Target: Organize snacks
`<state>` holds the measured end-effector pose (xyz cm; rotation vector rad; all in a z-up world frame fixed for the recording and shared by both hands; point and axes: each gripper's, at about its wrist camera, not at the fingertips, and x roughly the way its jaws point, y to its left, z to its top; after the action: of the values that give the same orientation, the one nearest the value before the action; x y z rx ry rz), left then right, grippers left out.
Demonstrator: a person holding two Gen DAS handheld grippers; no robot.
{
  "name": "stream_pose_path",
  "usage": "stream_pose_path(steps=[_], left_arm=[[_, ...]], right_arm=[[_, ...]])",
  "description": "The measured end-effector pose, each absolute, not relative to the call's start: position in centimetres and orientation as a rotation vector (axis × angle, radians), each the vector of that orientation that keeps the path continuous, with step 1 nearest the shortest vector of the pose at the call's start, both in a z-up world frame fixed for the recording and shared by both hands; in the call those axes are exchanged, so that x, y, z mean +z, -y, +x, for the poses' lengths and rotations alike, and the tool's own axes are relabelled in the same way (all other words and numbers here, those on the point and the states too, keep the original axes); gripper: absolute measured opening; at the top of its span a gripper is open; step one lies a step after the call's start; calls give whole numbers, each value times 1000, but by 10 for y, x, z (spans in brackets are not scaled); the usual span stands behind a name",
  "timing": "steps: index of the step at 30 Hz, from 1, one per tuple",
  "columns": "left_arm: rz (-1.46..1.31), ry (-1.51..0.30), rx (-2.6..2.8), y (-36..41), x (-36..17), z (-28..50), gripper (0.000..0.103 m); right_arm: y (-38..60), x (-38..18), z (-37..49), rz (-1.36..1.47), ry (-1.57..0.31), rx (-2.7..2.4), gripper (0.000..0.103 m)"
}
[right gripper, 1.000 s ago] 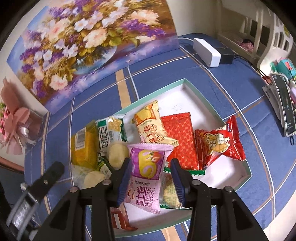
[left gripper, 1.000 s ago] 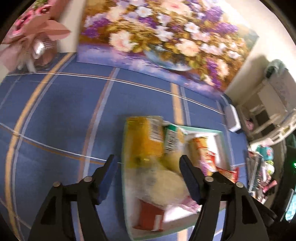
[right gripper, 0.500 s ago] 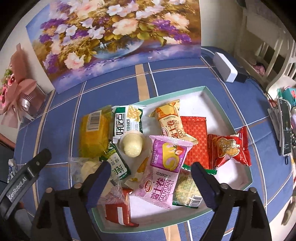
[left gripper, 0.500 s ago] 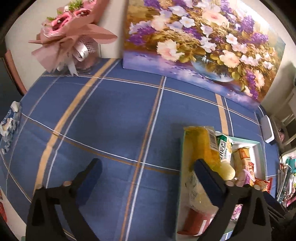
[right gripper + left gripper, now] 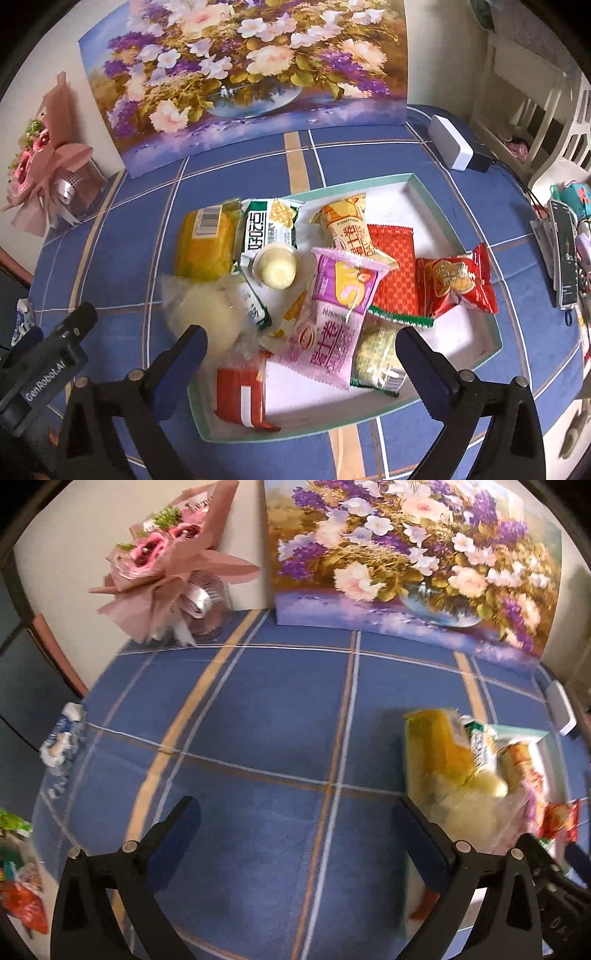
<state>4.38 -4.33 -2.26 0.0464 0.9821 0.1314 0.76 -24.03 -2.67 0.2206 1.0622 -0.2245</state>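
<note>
Right wrist: snacks (image 5: 332, 295) between (open) jaws.

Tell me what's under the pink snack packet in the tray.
The pink snack packet overlaps an orange-yellow wrapper, a red packet and a green-yellow cracker pack. White tray floor shows beside it; anything directly beneath is covered.

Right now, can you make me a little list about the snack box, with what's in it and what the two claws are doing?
box: teal-rimmed tray with a white floor, on the blue plaid tablecloth
snacks inside: pink roll-cake pack, red pouch, yellow pack, green-and-white pack, several more
left claw: open, holding nothing, over bare cloth left of the tray
right claw: open, holding nothing, above the tray's near side
behind: flower painting, pink bouquet
</note>
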Motion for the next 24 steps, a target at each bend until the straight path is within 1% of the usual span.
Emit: stream_pose_path(steps=[14,24], left_arm=[[66,-1033,93,34,-27,4,103],[53,-1025,95,27,-23,-9,103]], right_arm=[[223,-24,-29,175,-1045,-205,103],[216,-19,-40,155,-1024,-193,103]])
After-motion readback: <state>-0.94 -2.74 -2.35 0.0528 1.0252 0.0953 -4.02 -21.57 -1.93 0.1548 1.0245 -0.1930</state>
